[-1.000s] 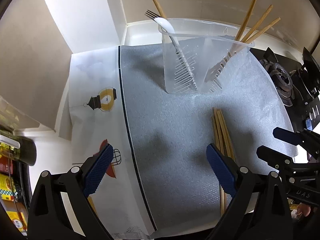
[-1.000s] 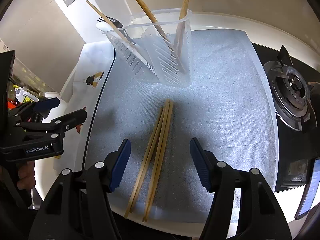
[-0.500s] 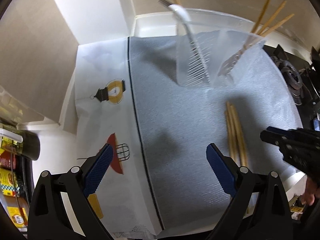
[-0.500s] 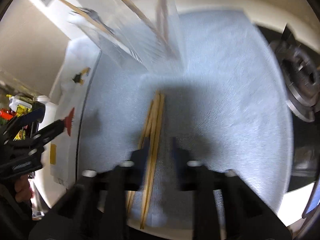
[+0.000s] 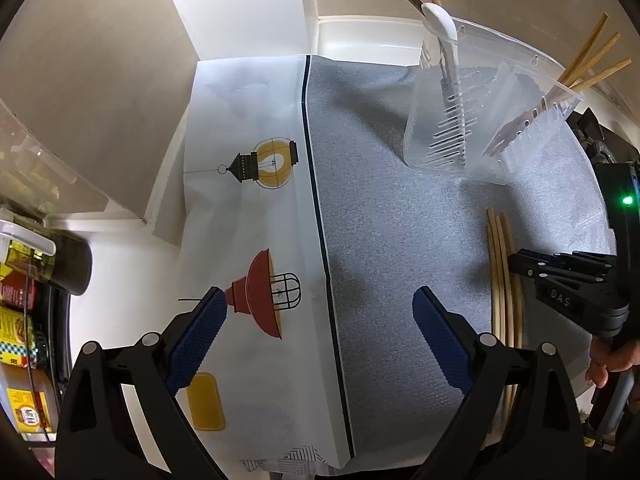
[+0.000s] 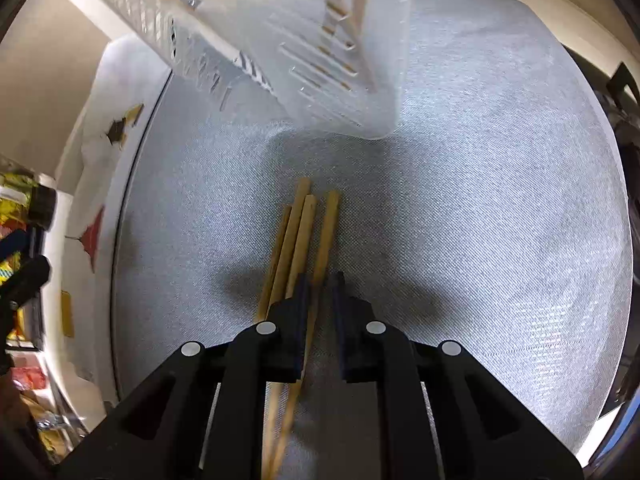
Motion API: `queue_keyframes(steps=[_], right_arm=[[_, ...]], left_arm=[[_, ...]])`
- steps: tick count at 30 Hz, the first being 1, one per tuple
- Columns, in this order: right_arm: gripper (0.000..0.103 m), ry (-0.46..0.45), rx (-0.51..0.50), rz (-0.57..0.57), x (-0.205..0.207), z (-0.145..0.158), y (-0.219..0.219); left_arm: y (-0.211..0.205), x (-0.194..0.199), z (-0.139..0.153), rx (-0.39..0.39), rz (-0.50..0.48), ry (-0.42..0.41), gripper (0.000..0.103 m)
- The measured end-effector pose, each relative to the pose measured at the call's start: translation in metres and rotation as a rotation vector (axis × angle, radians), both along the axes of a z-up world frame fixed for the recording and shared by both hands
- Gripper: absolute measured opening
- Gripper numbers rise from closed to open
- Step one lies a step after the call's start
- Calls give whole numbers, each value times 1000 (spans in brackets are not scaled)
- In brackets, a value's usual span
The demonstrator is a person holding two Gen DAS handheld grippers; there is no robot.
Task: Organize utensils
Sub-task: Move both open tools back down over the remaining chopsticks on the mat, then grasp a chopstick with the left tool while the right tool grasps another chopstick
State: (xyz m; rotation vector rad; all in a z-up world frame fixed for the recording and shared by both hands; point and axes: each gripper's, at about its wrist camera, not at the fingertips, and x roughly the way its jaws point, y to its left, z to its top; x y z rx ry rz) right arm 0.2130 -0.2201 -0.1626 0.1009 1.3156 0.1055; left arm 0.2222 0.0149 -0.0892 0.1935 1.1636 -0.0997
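Observation:
Several wooden chopsticks (image 6: pixel 298 236) lie side by side on the grey mat (image 6: pixel 480 220); they also show in the left wrist view (image 5: pixel 502 280). My right gripper (image 6: pixel 320 284) is down on them, its jaws closed around the rightmost chopstick (image 6: pixel 330 224). It also shows in the left wrist view (image 5: pixel 516 260). A clear slotted utensil holder (image 5: pixel 480 120) stands beyond, holding chopsticks, a white spoon (image 5: pixel 440 20) and a fork. My left gripper (image 5: pixel 320 312) is open and empty above the mat's left edge.
A white printed cloth (image 5: pixel 248 200) lies left of the mat. Bottles and jars (image 5: pixel 24 280) stand at the far left. A gas stove (image 6: pixel 628 120) sits to the right. Walls close in behind the holder.
My right gripper has come down onto the loose chopsticks and closed from wide open onto one. The left gripper has drifted left and stayed open.

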Motion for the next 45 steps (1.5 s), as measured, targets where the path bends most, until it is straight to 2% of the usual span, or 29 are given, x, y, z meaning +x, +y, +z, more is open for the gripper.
queue_keyframes(steps=[5,11,14,18,25,28,33,40,43,45], right_arm=[[6,-31,-102,-9,-11,3,-10],[7,-27,-49,-113,-38,4,-60],[7,-32,-28,-148,-45,3,-75],[7,-39,-18,-157,-52,3,-84],[7,-52,-9,-158,-63,-2,-81],[7,-52,-3,-158,-66,-1,-87],[7,-54,-6,-155,-70,-4,-85],[7,-51,-6,-152,-64,-2,-81],[7,-52,-5,-149,-63,-1,-82],[7,-51,-3,-149,-62,-1,-82]], left_arm=[[-7,2,-2,-14,-18,13,91],[-42,9,-16,-72,-114,56,91],[-64,16,-30,-120,-170,100,91],[-90,25,-51,-144,-206,166,91],[-114,37,-76,-78,-219,223,87],[-118,40,-85,-39,-203,244,80],[-121,43,-92,-29,-189,263,80],[-129,40,-80,-63,-206,245,80],[-132,42,-86,-33,-220,243,80],[-132,43,-89,-45,-213,251,81]])
